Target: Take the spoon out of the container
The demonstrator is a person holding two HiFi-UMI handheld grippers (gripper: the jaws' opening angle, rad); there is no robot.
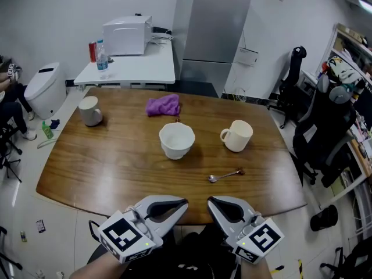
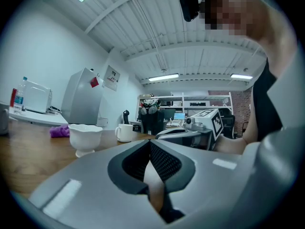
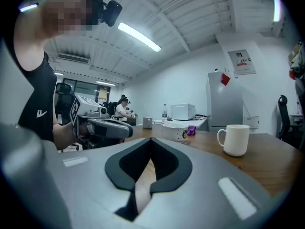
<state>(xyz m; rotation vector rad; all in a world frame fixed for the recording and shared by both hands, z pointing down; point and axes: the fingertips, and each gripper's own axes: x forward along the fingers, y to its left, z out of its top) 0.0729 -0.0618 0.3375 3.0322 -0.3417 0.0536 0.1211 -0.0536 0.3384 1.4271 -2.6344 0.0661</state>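
Both tools are closed w/ nothing in them. The left gripper [image 1: 182, 203] and right gripper [image 1: 212, 201] sit side by side at the near edge of the brown wooden table [image 1: 116, 161], tips angled in toward each other. Each gripper view shows the jaws meeting at the tip, no object between the pads.

The small metal spoon [image 1: 225, 175] is out of the container. It lies flat on the bare wood, btw the middle and the near edge, a bit right of centre (handle end pointing right, scoop end left). It's apart from the round white ceramic bowl [image 1: 176, 139], which stands mid-table and looks empty from the head view.

Other stuff: a white ceramic mug [image 1: 237, 135] right of the bowl, a crumpled purple cloth [image 1: 163, 104] by the far edge, and a pale mug [image 1: 90, 110] near the far-left corner.
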